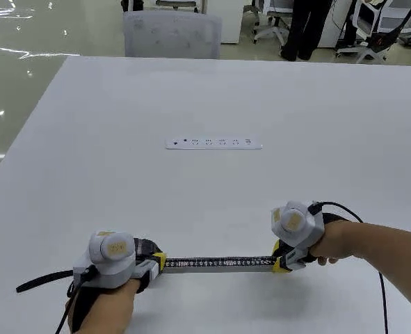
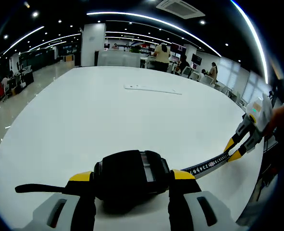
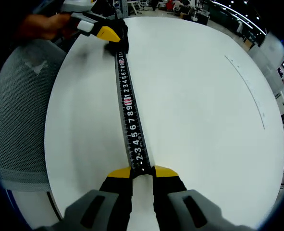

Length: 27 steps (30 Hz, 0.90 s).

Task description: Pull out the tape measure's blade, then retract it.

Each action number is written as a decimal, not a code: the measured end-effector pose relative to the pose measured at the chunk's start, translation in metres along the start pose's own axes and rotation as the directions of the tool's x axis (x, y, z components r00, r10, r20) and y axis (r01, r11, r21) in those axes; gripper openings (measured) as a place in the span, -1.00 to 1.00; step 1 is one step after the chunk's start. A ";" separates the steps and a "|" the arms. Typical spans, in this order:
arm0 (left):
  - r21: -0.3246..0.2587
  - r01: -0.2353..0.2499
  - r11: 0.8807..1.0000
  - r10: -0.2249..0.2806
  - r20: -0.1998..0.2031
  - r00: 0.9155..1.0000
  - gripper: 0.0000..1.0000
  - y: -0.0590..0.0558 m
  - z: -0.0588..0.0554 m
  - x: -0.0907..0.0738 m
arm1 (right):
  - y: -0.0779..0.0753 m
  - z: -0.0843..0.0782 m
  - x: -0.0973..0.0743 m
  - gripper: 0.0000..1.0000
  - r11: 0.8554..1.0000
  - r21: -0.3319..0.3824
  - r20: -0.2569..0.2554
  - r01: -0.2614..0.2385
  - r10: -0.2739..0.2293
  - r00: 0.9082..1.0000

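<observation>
On the white table (image 1: 122,139), the black tape measure case (image 2: 132,175) is clamped between the yellow-tipped jaws of the left gripper (image 1: 154,263), which is seen at about 7 o'clock in the head view. The jaws are closed against the two sides of the case.

The blade (image 1: 219,262) is pulled out of the case and runs from 9 o'clock to 3 o'clock between the two grippers, low over the table (whether it touches the surface cannot be told). Its free end is pinched in the closed jaws of the right gripper (image 3: 142,171), which is seen at about 4 o'clock in the head view. In the right gripper view the blade runs from those jaws toward 12 o'clock, leaning slightly to 11, with its printed numbers facing up. The case and the left gripper are seen at its far end.

A black strap (image 1: 45,280) trails from the case toward 9 o'clock and lies on the table. A black cable (image 1: 382,292) hangs from the right gripper toward 5 o'clock.

A white power strip (image 1: 213,143) lies near the middle of the table, well apart from the blade, at 12 o'clock from it. A grey chair (image 1: 172,33) stands at the table's far edge, at about 12 o'clock in the head view.
</observation>
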<state>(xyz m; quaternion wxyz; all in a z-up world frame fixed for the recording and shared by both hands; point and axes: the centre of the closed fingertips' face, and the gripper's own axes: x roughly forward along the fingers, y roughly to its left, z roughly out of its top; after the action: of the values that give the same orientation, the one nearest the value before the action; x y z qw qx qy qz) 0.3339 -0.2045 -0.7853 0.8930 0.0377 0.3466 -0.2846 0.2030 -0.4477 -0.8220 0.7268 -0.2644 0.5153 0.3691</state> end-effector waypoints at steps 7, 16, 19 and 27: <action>0.001 0.008 1.000 -0.008 -0.006 1.000 0.15 0.000 -0.001 -0.001 | -0.001 0.001 0.001 -0.72 1.000 0.012 0.006 -0.010 0.010 1.000; -0.004 0.018 1.000 -0.018 -0.013 1.000 0.15 0.000 -0.001 -0.001 | 0.001 0.006 0.002 -0.72 1.000 0.008 0.017 -0.011 0.011 1.000; -0.004 0.019 1.000 -0.019 -0.013 1.000 0.15 0.000 -0.001 -0.001 | 0.001 0.009 0.003 -0.72 1.000 0.004 0.018 -0.013 0.013 1.000; -0.003 0.022 1.000 -0.022 -0.018 1.000 0.15 -0.001 -0.001 -0.001 | 0.002 0.014 0.005 -0.72 1.000 0.006 0.026 -0.013 0.013 1.000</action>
<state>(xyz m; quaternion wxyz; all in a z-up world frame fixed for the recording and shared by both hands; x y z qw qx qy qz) 0.3324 -0.2042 -0.7853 0.8868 0.0353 0.3552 -0.2935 0.2096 -0.4347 -0.8220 0.7318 -0.2538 0.5089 0.3756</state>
